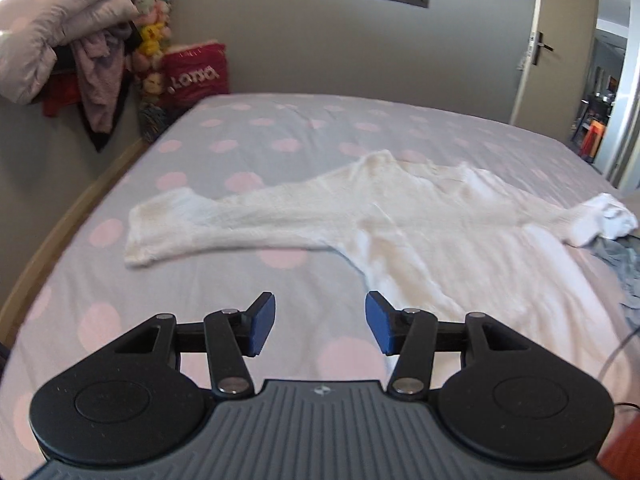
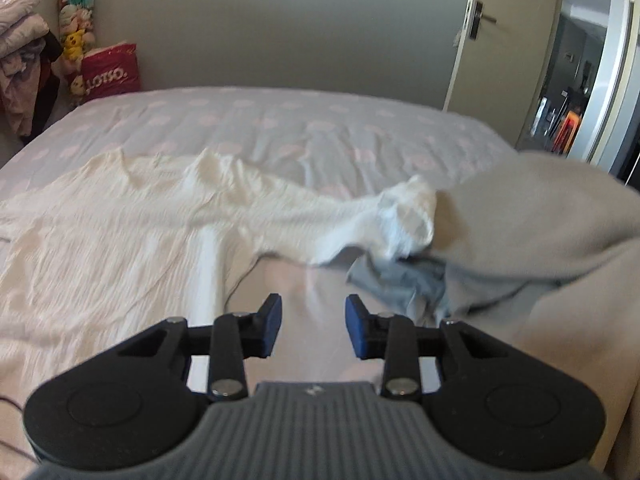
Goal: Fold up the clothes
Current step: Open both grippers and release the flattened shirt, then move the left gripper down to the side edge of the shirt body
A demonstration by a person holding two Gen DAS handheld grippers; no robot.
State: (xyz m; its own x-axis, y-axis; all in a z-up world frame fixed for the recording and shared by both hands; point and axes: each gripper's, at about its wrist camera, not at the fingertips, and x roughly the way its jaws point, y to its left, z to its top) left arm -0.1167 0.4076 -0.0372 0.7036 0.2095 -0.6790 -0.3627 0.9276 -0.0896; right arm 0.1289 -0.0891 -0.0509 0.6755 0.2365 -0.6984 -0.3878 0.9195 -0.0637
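A white long-sleeved top [image 1: 408, 220] lies spread flat across the polka-dot bed [image 1: 248, 132], sleeves out left and right. The left gripper [image 1: 320, 322] and right gripper [image 2: 313, 326] hover over its near edge, fingers spread and empty. At the right sleeve's cuff, a beige blanket [image 2: 540, 216] and a crumpled blue garment [image 2: 404, 280] crowd in.

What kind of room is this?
Most likely a bedroom in a home: a wide bed with a pink-dotted sheet, a hanging column of plush toys in the corner, and a folded duvet piled beside it.
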